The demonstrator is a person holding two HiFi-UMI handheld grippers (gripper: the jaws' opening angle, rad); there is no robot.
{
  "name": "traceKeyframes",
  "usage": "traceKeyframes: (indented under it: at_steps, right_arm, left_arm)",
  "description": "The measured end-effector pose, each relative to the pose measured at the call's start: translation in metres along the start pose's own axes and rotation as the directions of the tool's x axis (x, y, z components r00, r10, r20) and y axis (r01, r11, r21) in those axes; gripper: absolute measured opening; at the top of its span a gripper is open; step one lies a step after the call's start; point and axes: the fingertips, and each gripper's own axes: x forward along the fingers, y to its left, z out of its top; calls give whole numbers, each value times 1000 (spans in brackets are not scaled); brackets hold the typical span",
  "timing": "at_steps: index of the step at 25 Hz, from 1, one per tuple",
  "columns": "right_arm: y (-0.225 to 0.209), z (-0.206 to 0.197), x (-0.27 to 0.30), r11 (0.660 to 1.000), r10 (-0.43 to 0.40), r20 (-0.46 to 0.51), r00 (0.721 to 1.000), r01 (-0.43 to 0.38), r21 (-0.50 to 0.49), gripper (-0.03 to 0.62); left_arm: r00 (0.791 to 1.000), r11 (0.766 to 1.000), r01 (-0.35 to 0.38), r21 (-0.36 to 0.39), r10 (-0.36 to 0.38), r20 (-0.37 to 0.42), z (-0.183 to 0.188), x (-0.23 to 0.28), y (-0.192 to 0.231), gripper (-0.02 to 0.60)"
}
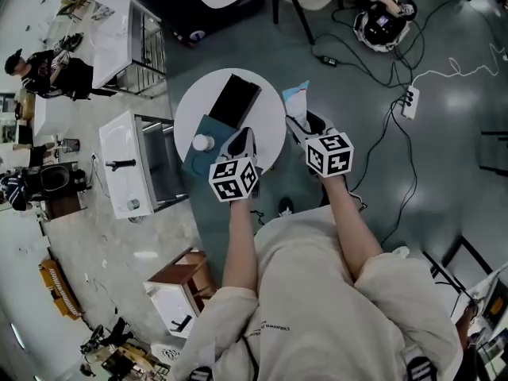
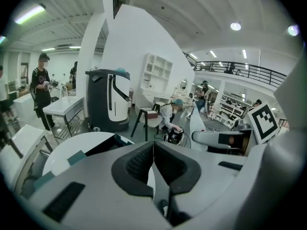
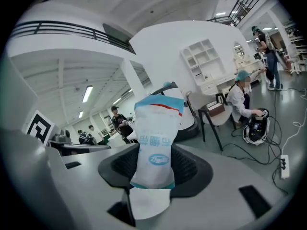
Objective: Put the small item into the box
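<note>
My right gripper is shut on a small white packet with blue print, held upright just off the right edge of the round white table. In the right gripper view the packet stands squeezed between the dark pads and rises above them. A black box lies on the table beside a teal flat piece and a small white round item. My left gripper hovers over the table's near side. Its jaws are shut with nothing between them.
A white cabinet unit stands left of the table. Cables and a power strip lie on the floor to the right. A brown box sits near my feet. A person stands far left, and a stool is beyond the table.
</note>
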Motion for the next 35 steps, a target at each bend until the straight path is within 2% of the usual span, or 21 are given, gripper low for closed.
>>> traceKeyframes:
  at_steps: [4,9,15,24,30,35]
  right_arm:
    - [-6,21,26,992,122,-37,992,-123,-19,216]
    - [-32,53,50,975,218,-69,974,-220,-36,216]
    - [-55,71,66,944,315,-130,940,-324,-57,216]
    - [-91,56,97,930,356,-208,911,-366,-12,216]
    - [-76,53,112,914,397,-234,887,-407,9,216]
    - [-65,72,147,905,407,-244,880,-424,-23,216]
  left_arm:
    - [998,998,-58,-15,58,11,18,22,4,21]
    - [993,992,-118,-44,119,23,31,53,-3,21]
    - [972,966,-221,-132,229,50,41,68,-2,21]
    - [944,922,-324,-213,331,-3,17,83,13,21]
    - [934,903,-349,-250,358,-13,15,78,34,21]
    - [930,895,-350,-277,368,12,37,92,64,21]
